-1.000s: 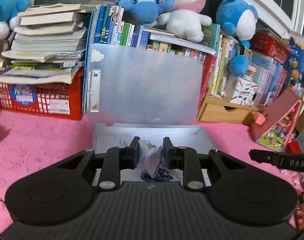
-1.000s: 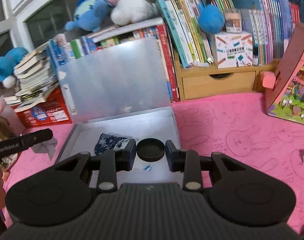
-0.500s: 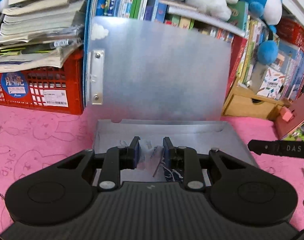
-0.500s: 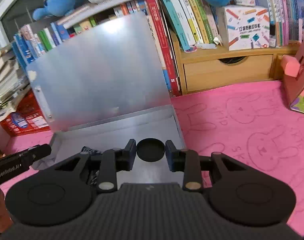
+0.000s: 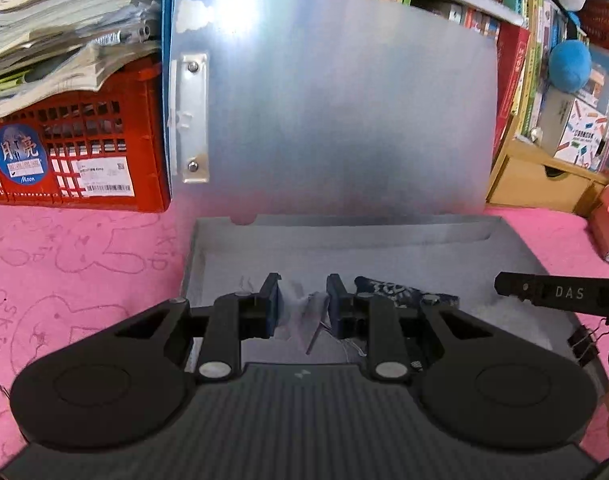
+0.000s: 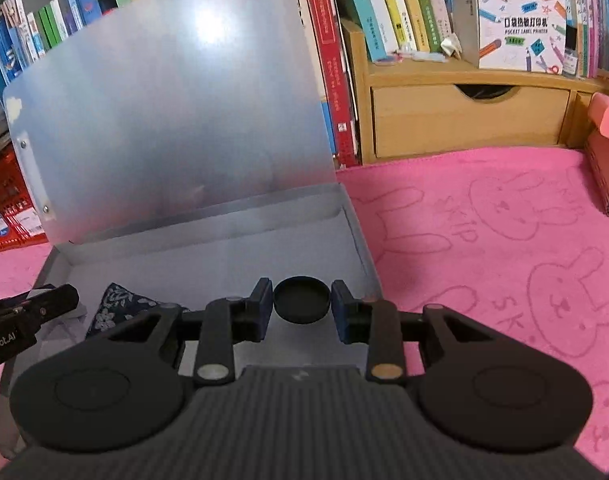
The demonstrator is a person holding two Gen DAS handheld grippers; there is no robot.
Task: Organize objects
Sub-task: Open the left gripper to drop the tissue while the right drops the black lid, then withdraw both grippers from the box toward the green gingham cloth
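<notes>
An open grey storage box (image 5: 384,240) lies on the pink mat, its lid (image 5: 336,112) propped upright against the books. My left gripper (image 5: 303,304) is shut on a crumpled pale cloth (image 5: 304,312) and holds it low over the box floor. A blue patterned pouch (image 5: 400,292) lies in the box just to its right. In the right wrist view my right gripper (image 6: 302,304) is shut on a round black lid (image 6: 302,299) over the box's right part (image 6: 356,232). The pouch (image 6: 120,308) shows at its left.
A red crate (image 5: 76,160) with stacked books stands left of the box. A wooden drawer unit (image 6: 464,116) with books stands at the back right. A black binder clip (image 5: 582,344) lies by the box's right edge. A pink toy house (image 6: 608,160) stands at far right.
Both grippers have moved forward and down toward the box, each still holding its object. The box and lid now fill more of both views.
</notes>
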